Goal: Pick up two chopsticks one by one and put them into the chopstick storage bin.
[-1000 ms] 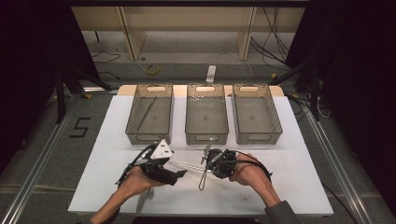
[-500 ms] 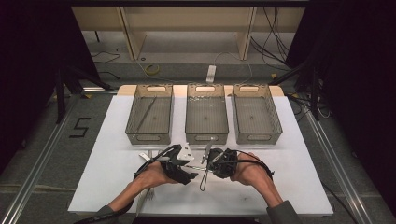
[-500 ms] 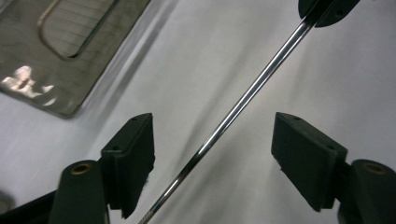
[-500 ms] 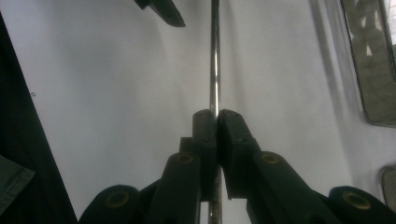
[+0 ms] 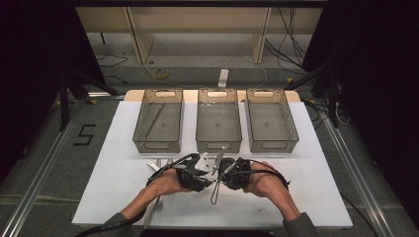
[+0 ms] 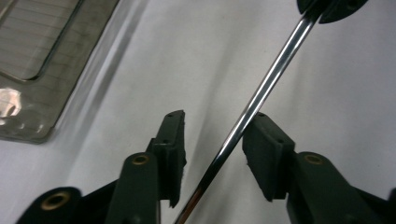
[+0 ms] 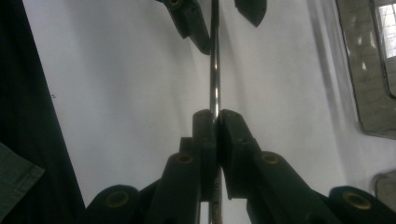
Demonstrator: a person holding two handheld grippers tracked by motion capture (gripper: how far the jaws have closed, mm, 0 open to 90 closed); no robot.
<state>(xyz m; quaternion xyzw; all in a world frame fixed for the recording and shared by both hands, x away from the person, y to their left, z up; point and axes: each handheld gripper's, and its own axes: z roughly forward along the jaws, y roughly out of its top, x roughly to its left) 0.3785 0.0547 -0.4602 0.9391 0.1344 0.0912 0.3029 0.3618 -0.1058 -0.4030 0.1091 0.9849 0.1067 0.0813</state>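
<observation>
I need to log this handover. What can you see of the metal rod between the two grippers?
The rod is thin, straight, shiny metal, with a loop end visible in the high view. The right gripper is shut on it. It runs on between the left gripper pads, which have just been closing; one pad looks to touch it, the other stands apart. It hangs above the white table.

Left gripper (image 5: 210, 174) closing, right gripper (image 5: 223, 173) clamped.

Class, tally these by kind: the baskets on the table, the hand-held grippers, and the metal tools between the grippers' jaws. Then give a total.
Baskets: 3
Grippers: 2
Metal tool: 1
Total: 6
</observation>
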